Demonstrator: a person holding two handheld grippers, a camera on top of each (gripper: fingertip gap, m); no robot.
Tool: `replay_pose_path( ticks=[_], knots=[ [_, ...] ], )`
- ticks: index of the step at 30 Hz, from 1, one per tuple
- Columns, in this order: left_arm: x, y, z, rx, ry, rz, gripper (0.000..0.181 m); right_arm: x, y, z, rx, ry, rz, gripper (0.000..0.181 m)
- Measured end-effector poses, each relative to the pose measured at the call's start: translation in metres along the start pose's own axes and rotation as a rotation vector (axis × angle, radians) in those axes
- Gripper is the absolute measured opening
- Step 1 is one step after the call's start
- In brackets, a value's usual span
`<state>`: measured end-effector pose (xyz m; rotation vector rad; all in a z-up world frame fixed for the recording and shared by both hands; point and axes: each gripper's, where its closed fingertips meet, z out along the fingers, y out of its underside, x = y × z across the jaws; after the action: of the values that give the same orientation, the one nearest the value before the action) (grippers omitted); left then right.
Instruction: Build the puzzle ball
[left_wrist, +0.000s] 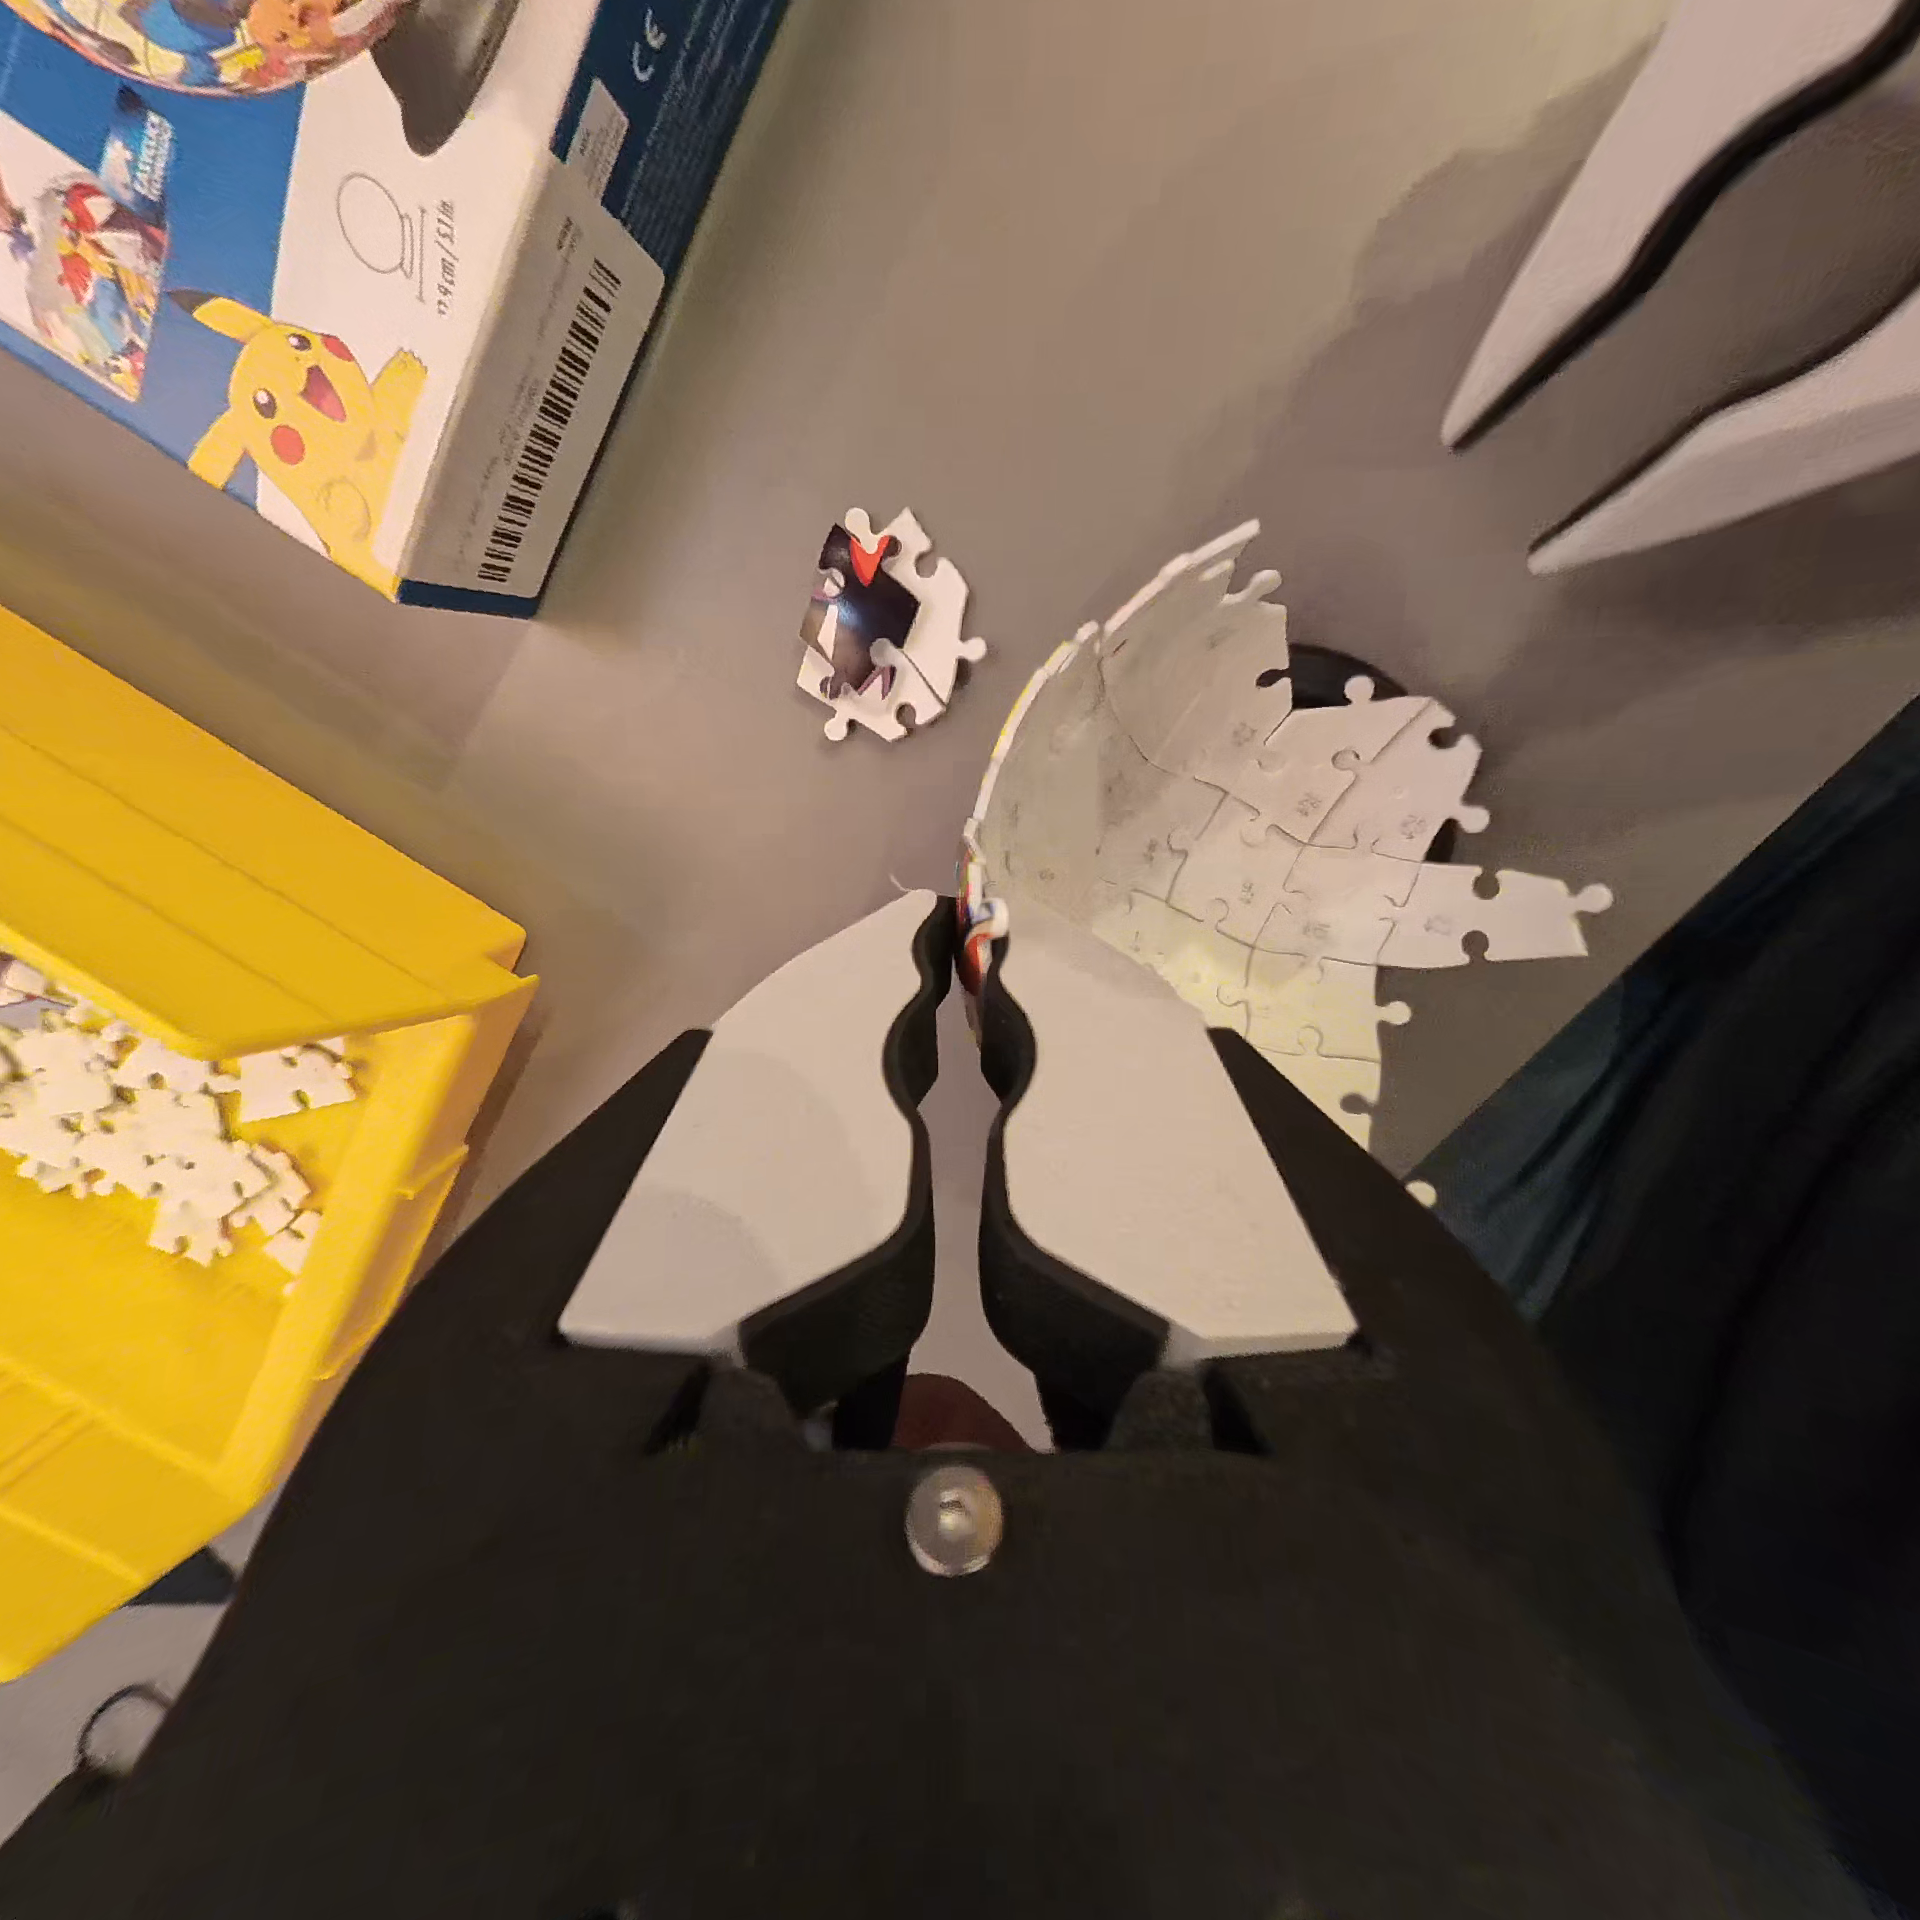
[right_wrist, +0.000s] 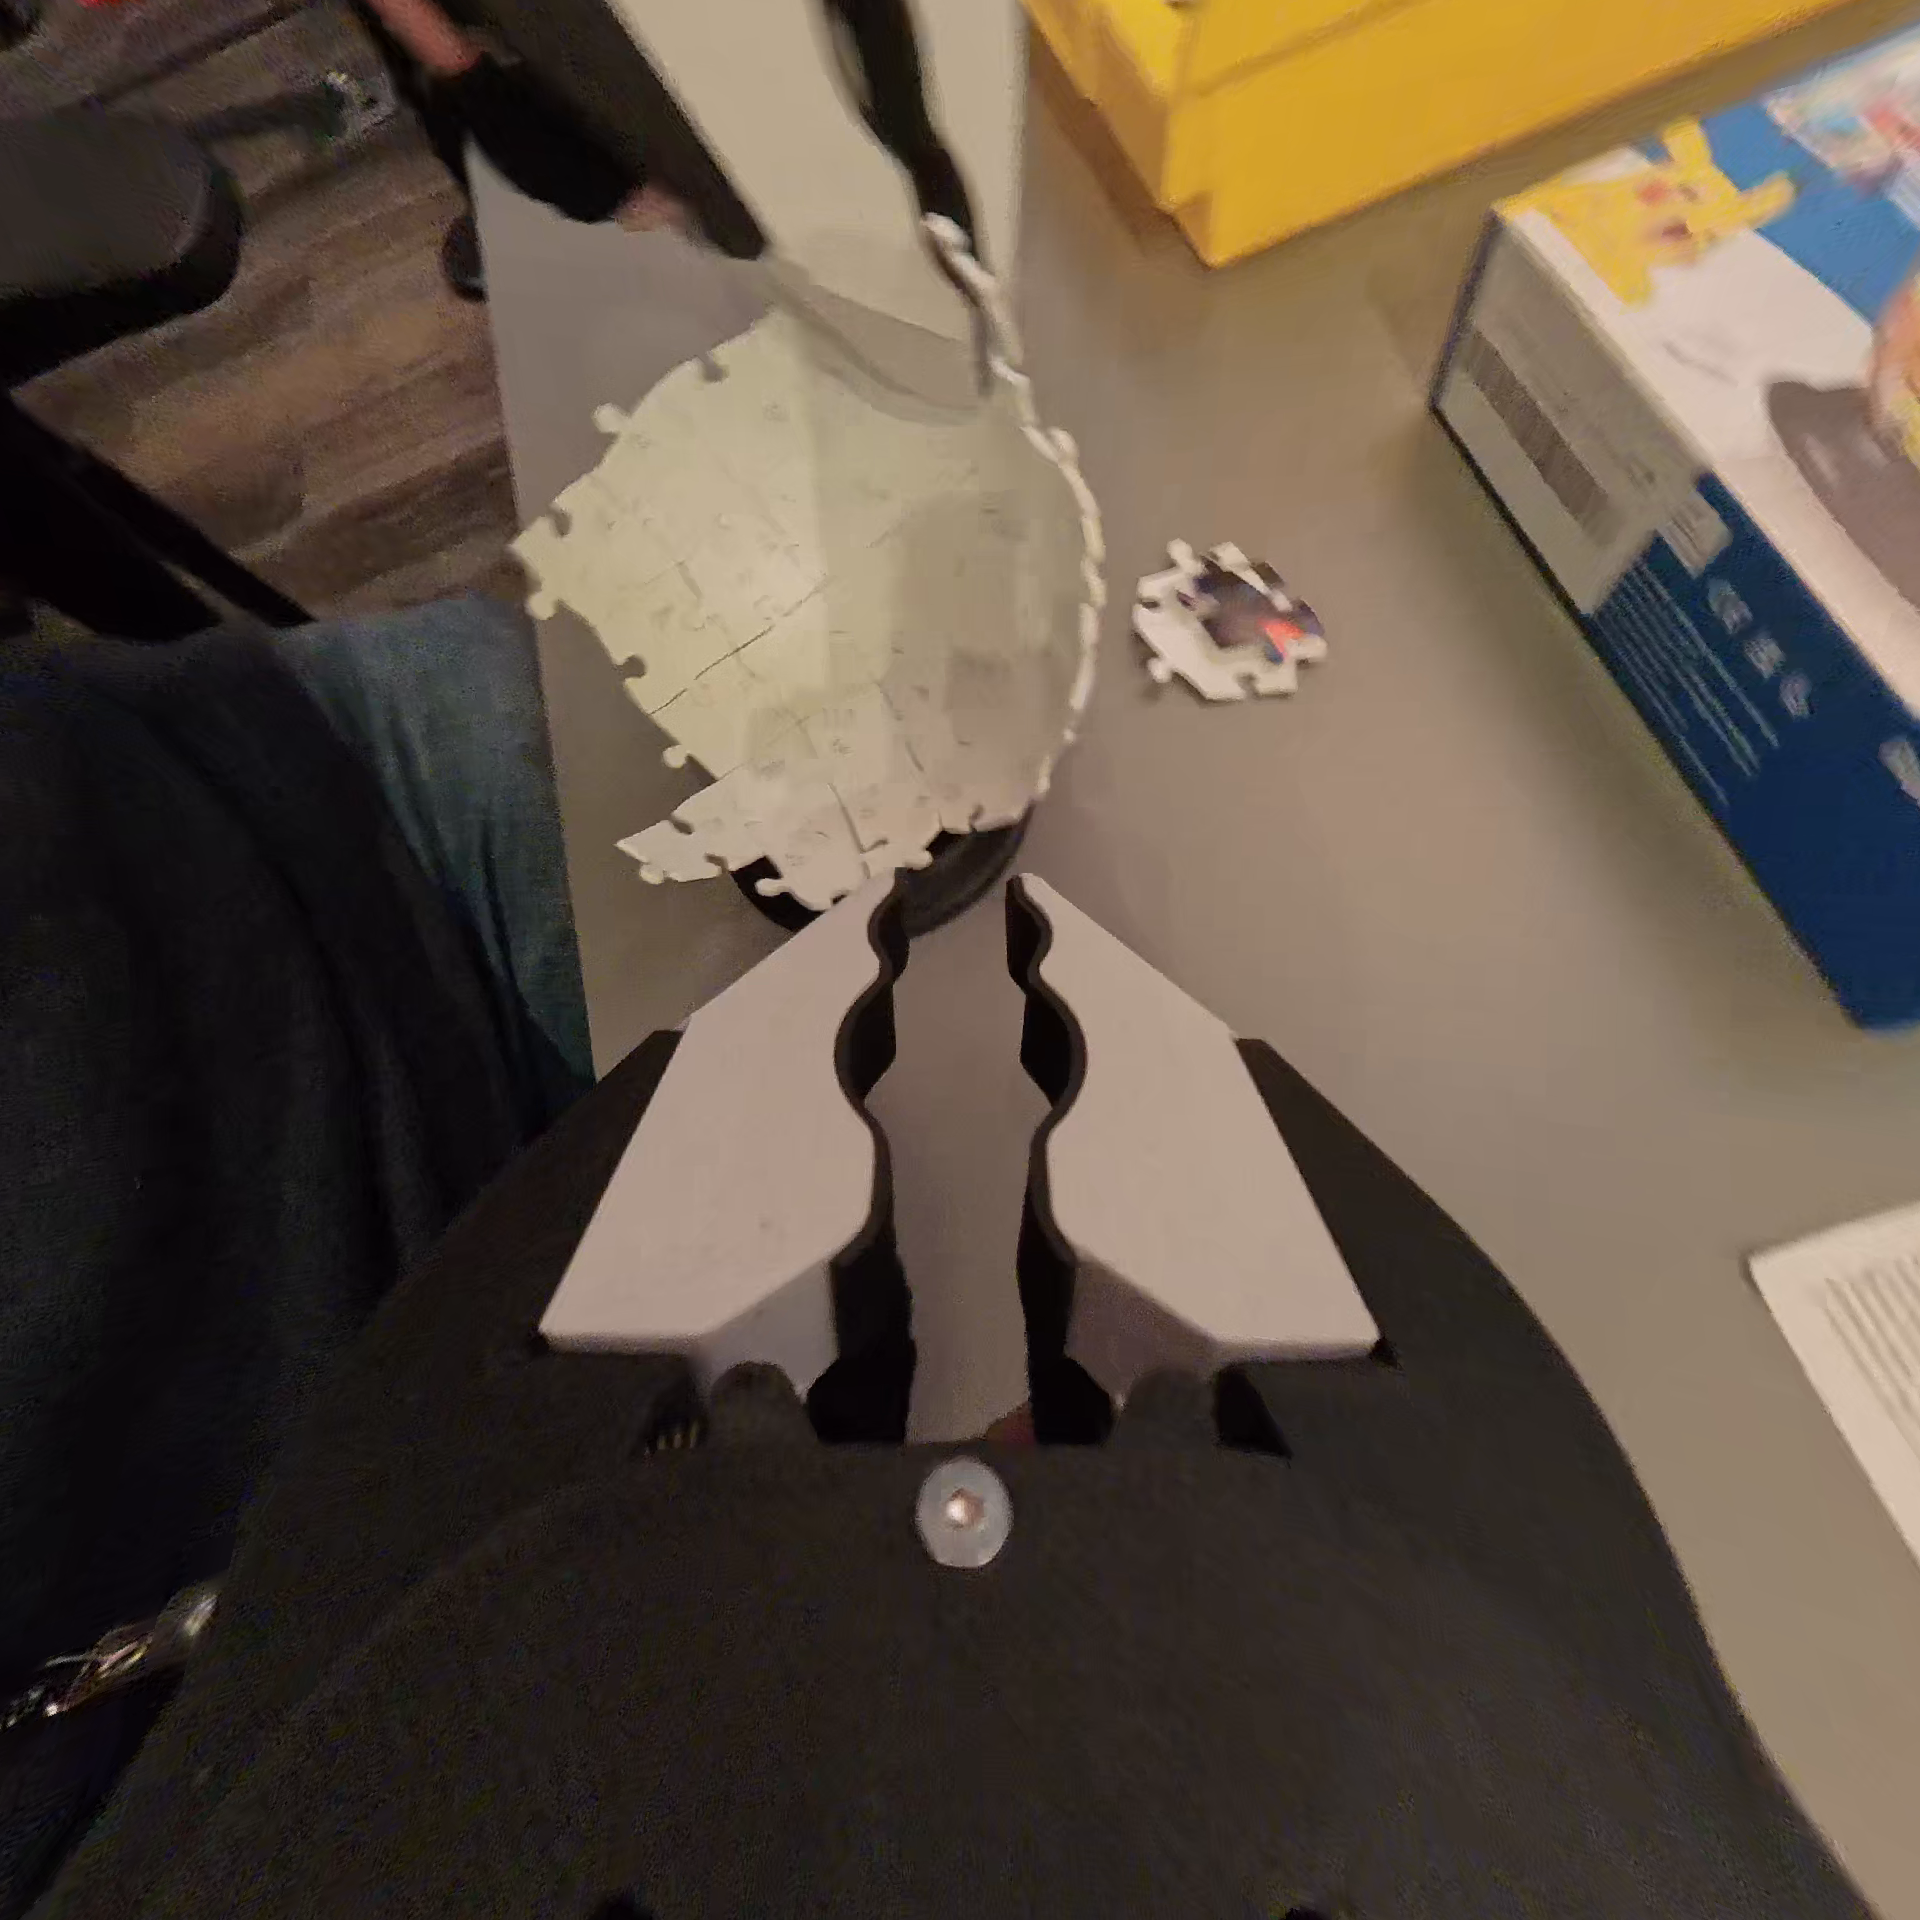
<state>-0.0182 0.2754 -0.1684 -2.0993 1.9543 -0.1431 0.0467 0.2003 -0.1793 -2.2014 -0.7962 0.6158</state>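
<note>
A partly built puzzle ball (left_wrist: 1226, 862), a white curved shell of joined pieces seen from its inside, rests on a black round stand (right_wrist: 966, 883) on the grey table. My left gripper (left_wrist: 966, 940) is shut on the shell's near rim. The shell (right_wrist: 831, 623) also shows in the right wrist view, with the left gripper (right_wrist: 951, 234) pinching its far edge. My right gripper (right_wrist: 951, 899) is open and empty, just short of the stand and the shell's lower edge; it shows at the top right of the left wrist view (left_wrist: 1496, 488). A small cluster of joined pieces (left_wrist: 883, 629) lies beside the shell.
A yellow bin (left_wrist: 260, 1039) with several loose white pieces stands at the left. The blue and white puzzle box (left_wrist: 343, 260) lies behind it. A white paper sheet (right_wrist: 1849, 1371) lies at the right. A person's dark clothing (right_wrist: 208, 987) is next to the table edge.
</note>
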Motion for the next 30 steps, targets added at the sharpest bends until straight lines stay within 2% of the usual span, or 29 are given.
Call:
replay_pose_path(
  ticks=[7, 11, 19, 30],
  knots=[
    [-0.002, 0.000, 0.002, -0.066, 0.002, 0.058, 0.002, -0.021, -0.012, 0.028, -0.031, -0.009, -0.222, 0.000],
    [-0.004, 0.002, 0.005, -0.089, 0.013, 0.069, 0.002, -0.022, -0.006, 0.044, -0.094, -0.002, -0.291, 0.000],
    [-0.003, -0.002, 0.006, -0.116, -0.001, 0.112, 0.002, -0.018, 0.011, 0.062, -0.234, 0.001, -0.354, 0.000],
    [-0.002, -0.002, 0.005, -0.110, -0.013, 0.124, 0.002, -0.018, 0.013, 0.066, -0.168, -0.011, -0.336, 0.000]
  ],
)
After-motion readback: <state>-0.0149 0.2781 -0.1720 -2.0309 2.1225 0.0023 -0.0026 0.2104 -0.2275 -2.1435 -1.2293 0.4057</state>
